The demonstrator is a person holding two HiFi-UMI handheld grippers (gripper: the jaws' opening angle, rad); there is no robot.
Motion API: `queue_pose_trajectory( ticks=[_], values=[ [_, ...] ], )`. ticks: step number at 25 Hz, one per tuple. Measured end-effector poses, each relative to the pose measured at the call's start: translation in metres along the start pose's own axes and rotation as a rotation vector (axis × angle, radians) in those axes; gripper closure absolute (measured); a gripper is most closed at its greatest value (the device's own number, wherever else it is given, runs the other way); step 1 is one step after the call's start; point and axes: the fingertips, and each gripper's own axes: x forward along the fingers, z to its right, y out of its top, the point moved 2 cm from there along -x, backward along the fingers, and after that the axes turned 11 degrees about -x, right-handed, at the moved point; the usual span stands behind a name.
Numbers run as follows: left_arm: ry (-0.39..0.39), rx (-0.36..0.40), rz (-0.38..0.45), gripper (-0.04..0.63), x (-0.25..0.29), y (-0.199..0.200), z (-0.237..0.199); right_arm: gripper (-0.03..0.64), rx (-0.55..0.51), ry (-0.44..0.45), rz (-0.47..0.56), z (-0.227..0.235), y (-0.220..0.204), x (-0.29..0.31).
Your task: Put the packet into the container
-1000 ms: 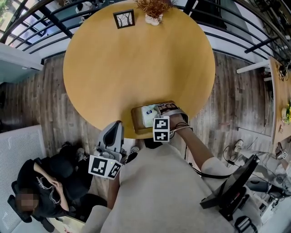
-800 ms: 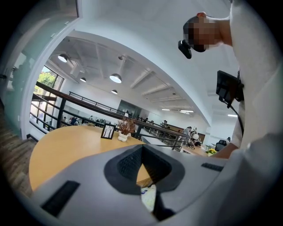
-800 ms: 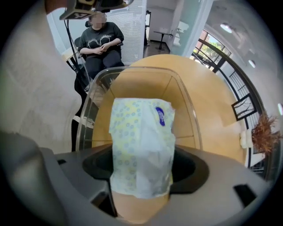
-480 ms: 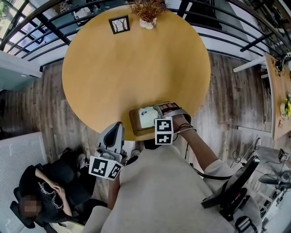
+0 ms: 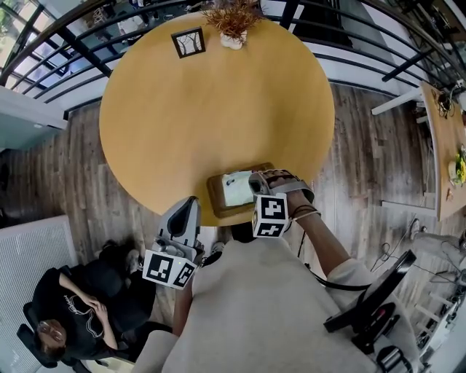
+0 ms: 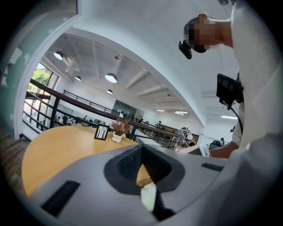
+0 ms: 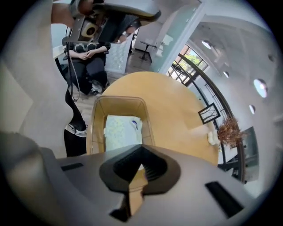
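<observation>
So far: the packet (image 5: 237,188) lies flat inside the container (image 5: 212,192) at the table's (image 5: 218,109) near edge; the putting-in looks done.
Right gripper (image 5: 256,182): above the container, jaws have just closed together, nothing between them.
Left gripper (image 5: 189,202): beside the table's edge, jaws together, empty.
Left to do: seemingly nothing but drawing clear.

Round wooden table (image 5: 218,109), centre. Far edge: small black picture frame (image 5: 188,42) with a dried plant (image 5: 233,16) in a white pot (image 5: 232,41) just to its right. Dark railing (image 5: 73,40) curves beyond the table. Plank floor (image 5: 378,167) all around. Near left: seated person (image 5: 76,306) in black.
</observation>
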Motion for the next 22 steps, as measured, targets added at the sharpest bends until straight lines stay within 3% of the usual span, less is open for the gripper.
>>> queue_pose_trajectory(
  ticks=[6,8,11,18,22],
  values=[
    [0.002,0.008,-0.002,0.591,-0.001,-0.001,0.002,0.615,0.061,-0.046,0.042,0.004,0.001,-0.001],
    [-0.002,0.017,0.0,0.591,0.0,0.0,0.004,0.615,0.203,-0.111,0.104,0.013,-0.003,-0.008],
    [-0.013,0.03,0.002,0.591,0.001,0.002,0.007,0.615,0.5,-0.224,0.223,0.027,-0.013,-0.024],
    [-0.036,0.084,-0.004,0.591,0.012,0.008,0.013,0.615,1.034,-0.374,0.536,0.043,-0.051,-0.056],
    [-0.048,0.1,-0.035,0.591,0.011,-0.003,0.02,0.615,1.189,-0.407,0.646,0.034,-0.062,-0.067]
  ],
)
